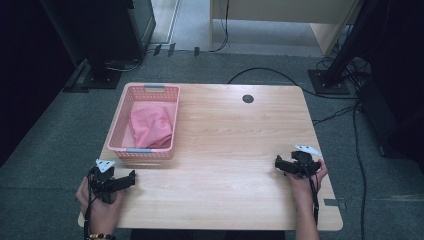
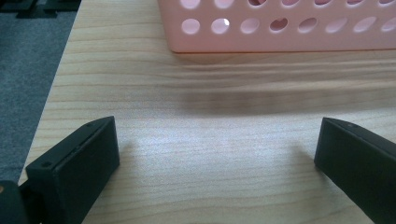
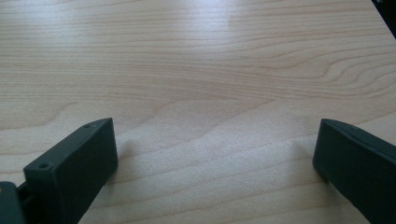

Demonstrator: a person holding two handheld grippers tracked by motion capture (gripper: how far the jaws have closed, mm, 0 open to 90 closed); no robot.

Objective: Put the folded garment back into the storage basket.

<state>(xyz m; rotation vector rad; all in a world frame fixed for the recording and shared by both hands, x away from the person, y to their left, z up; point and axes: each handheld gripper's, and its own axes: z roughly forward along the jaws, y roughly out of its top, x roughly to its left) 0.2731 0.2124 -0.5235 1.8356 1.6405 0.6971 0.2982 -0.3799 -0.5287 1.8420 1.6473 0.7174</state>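
The left tool (image 1: 131,176) rests low on the desk (image 1: 235,150) at its near left corner, jaws spread wide with nothing between them, aimed towards the basket (image 1: 116,131) just beyond; that basket sits at the far left and holds a pink cloth (image 1: 150,125), crumpled inside it, so the near tool looks best placed to reach in; over at the right edge the right tool (image 1: 276,162) also lies low, spread and empty, facing bare wood, seemingly waiting well apart from the basket

High view looks down on the whole table (image 1: 235,125); both gripper views skim it close, along their jaws.
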